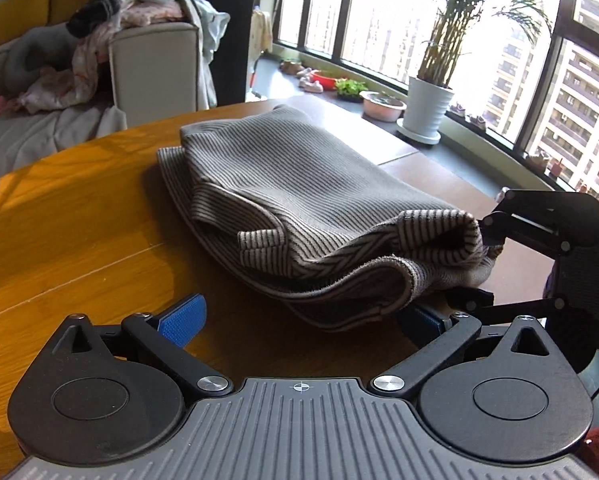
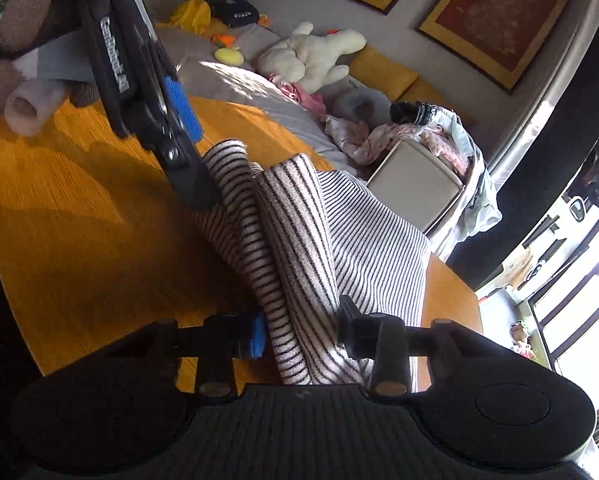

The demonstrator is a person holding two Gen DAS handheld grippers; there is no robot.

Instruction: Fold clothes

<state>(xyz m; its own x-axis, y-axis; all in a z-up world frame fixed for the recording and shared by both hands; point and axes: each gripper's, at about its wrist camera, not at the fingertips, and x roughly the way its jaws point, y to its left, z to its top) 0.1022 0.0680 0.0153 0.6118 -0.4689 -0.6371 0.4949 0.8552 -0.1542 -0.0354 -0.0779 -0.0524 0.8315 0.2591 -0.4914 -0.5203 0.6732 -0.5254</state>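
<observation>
A grey-brown striped knit garment [image 1: 299,184] lies folded on the round wooden table [image 1: 79,220]. My left gripper [image 1: 299,316] is open, its blue pads wide apart, right at the garment's near edge, which droops over the right pad. My right gripper [image 2: 299,336] is shut on a bunched fold of the garment [image 2: 295,240] and lifts that corner. It shows in the left wrist view [image 1: 539,236] at the garment's right corner. The left gripper shows in the right wrist view [image 2: 159,112], just beyond the lifted fold.
A sofa [image 1: 39,128] with piled clothes and a grey armrest [image 1: 155,68] stands behind the table. A potted plant [image 1: 427,104] and bowls sit on the window ledge. Plush toys [image 2: 311,56] lie on the sofa; a rolled item [image 2: 31,108] rests at the table's far edge.
</observation>
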